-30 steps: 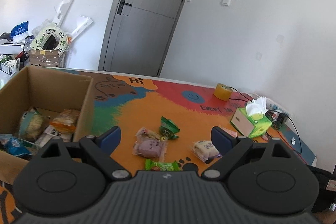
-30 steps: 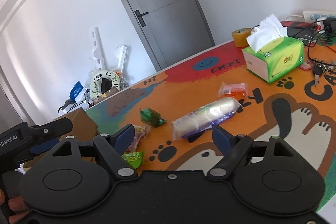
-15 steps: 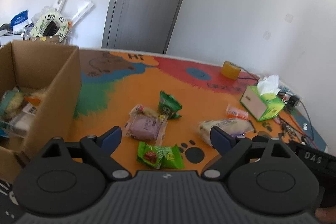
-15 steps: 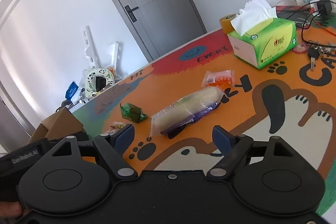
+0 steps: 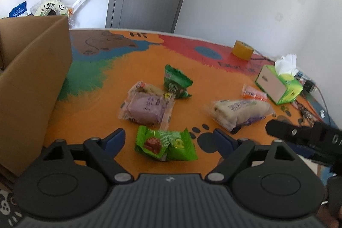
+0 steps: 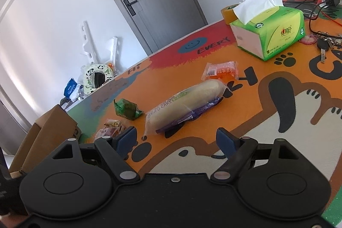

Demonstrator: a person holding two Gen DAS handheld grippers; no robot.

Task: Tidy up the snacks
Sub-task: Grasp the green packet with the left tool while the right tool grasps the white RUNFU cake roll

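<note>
Left gripper: spread wide, nothing between the fingers, hovering above the colourful mat. Bright green snack packet lying flat on the orange part of the mat, directly between the two blue fingertips in the left wrist view, a little ahead of them and not touching either. Just beyond it, a clear-wrapped purple cake, and behind that a dark green packet, touching or nearly touching the cake's far corner. To the right of these, a long cake roll in clear wrap, and further back a small orange packet. Cardboard box standing at the left edge, its near wall close to the left finger; contents hidden from this angle.

Right gripper: also spread open and empty, held low over the mat. Long cake roll just ahead of it, lying diagonally, nearer to the left fingertip than to the right one, apart from both. Dark green packet to the left of the roll's far side, small orange packet beyond its right end.

Further back: green tissue box, roll of yellow tape, a bunch of keys near the cables at the far right.
</note>
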